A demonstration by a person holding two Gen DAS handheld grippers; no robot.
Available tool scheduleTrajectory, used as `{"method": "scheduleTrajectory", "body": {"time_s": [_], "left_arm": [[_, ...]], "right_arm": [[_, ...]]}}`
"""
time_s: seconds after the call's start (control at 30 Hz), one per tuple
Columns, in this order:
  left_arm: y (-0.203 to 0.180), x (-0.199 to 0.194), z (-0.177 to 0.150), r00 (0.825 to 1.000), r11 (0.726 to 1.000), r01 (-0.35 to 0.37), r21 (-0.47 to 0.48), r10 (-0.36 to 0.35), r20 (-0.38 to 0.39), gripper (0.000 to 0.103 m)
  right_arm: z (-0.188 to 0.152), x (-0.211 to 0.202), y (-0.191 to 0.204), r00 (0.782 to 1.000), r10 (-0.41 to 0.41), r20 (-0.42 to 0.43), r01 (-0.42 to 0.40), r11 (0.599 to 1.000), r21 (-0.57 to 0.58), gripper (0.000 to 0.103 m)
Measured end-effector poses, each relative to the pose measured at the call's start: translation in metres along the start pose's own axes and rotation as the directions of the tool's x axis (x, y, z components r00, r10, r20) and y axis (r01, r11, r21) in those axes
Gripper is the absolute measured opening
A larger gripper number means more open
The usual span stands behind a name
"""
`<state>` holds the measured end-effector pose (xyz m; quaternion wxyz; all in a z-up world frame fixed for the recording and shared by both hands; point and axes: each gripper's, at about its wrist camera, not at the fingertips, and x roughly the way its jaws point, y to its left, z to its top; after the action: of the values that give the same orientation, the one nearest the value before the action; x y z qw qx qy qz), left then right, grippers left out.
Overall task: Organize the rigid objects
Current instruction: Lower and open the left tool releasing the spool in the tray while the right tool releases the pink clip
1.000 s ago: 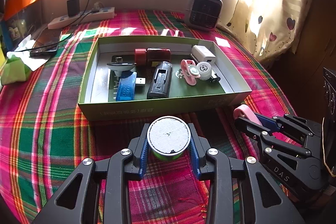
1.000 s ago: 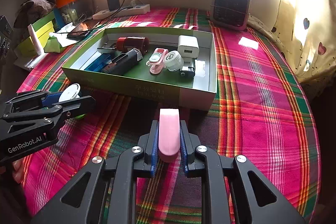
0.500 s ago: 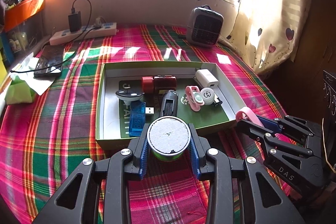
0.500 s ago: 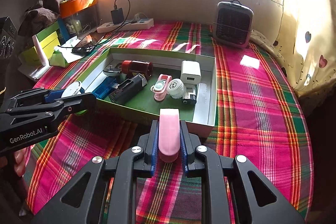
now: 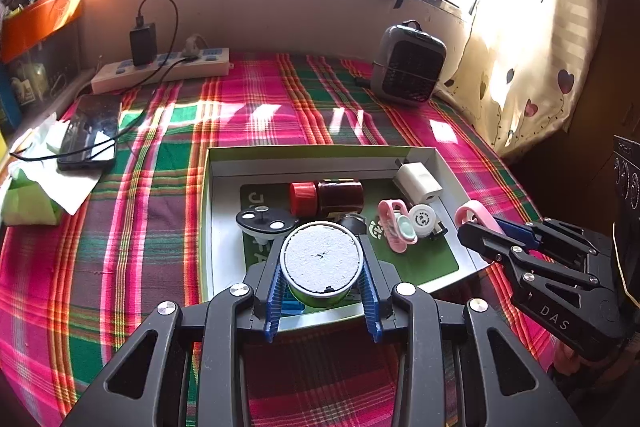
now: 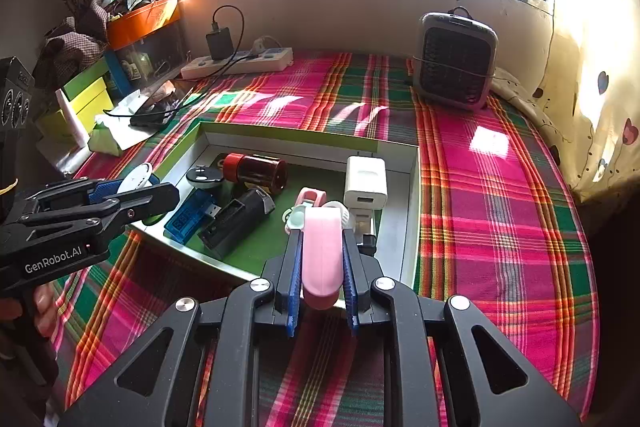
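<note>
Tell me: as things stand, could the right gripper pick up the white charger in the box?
Probably not yet. The right gripper is shut on a pink clip, so its jaws are full. The charger lies uncovered at the box's right end, just ahead, so the way looks free once the clip is let go.

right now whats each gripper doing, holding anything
Left gripper: closed on the round green tin.
Right gripper: closed on the pink clip.

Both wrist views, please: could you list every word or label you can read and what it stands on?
"GenRobot.AI": side of the left gripper, right wrist view.
"DAS": side of the right gripper, left wrist view.
Print on the green mat in the box and on the small round white cap: too small or hidden to read.
</note>
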<state>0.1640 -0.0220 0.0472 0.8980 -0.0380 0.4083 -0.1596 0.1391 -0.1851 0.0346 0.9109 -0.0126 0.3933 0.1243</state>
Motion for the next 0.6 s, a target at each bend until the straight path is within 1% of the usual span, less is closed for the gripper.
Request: {"method": "scheduleTrajectory", "body": {"time_s": [0.27,0.6], "left_arm": [[0.004,0.017,0.010,1.000,1.000,0.005,-0.002,-0.005,-0.019,0.032],[0.005,0.036,0.015,0.999,1.000,0.011,-0.005,-0.011,-0.042,0.032]], "right_arm": [[0.006,0.022,-0.005,0.998,0.034,-0.051,-0.034,0.999,-0.008,0.019],[0.005,0.035,-0.007,0.994,0.056,-0.092,-0.059,0.998,-0.026,0.019]]}}
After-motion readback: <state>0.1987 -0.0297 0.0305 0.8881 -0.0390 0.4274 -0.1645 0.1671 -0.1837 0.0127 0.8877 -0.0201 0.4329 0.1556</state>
